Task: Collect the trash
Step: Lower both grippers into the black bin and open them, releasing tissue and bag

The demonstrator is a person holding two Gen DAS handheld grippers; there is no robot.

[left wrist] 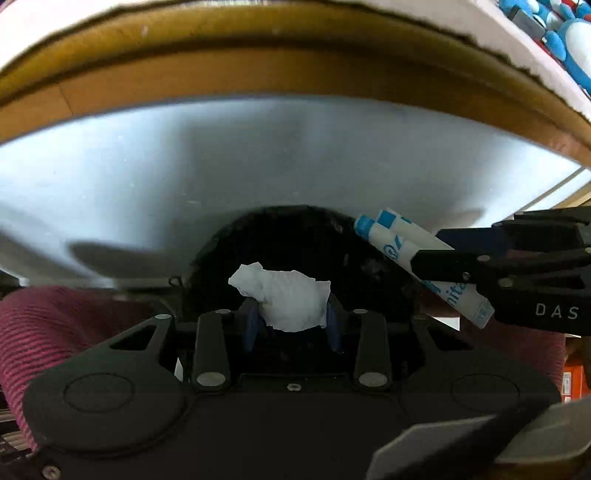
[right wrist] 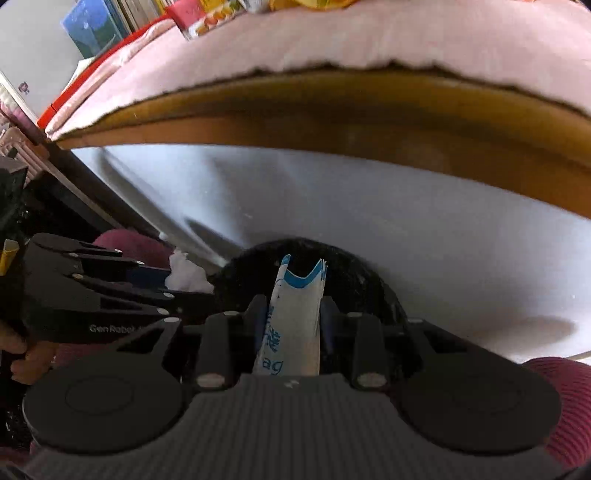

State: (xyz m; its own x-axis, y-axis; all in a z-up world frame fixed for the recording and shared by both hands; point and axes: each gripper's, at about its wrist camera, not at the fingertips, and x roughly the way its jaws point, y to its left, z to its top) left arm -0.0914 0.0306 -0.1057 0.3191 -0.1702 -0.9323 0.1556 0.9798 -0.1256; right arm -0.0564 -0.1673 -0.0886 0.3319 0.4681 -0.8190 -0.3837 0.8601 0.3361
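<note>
My left gripper point(left wrist: 291, 317) is shut on a crumpled white tissue point(left wrist: 284, 295), pinched between its blue pads. It hangs over the dark round mouth of a black bin point(left wrist: 280, 236). From the right, my right gripper point(left wrist: 436, 258) reaches in, shut on a white and blue paper packet point(left wrist: 399, 243) that juts over the bin's rim. The right wrist view has the packet point(right wrist: 299, 288) standing upright between the fingers of the right gripper point(right wrist: 293, 310), above the same bin point(right wrist: 354, 280). To its left are the left gripper point(right wrist: 173, 284) and the tissue point(right wrist: 184, 275).
The bin stands on a pale grey floor point(left wrist: 258, 155). Behind it runs a wooden frame point(right wrist: 332, 110) topped by a pink cloth point(right wrist: 332, 40). Maroon ribbed fabric point(left wrist: 55, 325) sits close on both sides. Books point(right wrist: 92, 29) and blue toys point(left wrist: 569, 44) lie further off.
</note>
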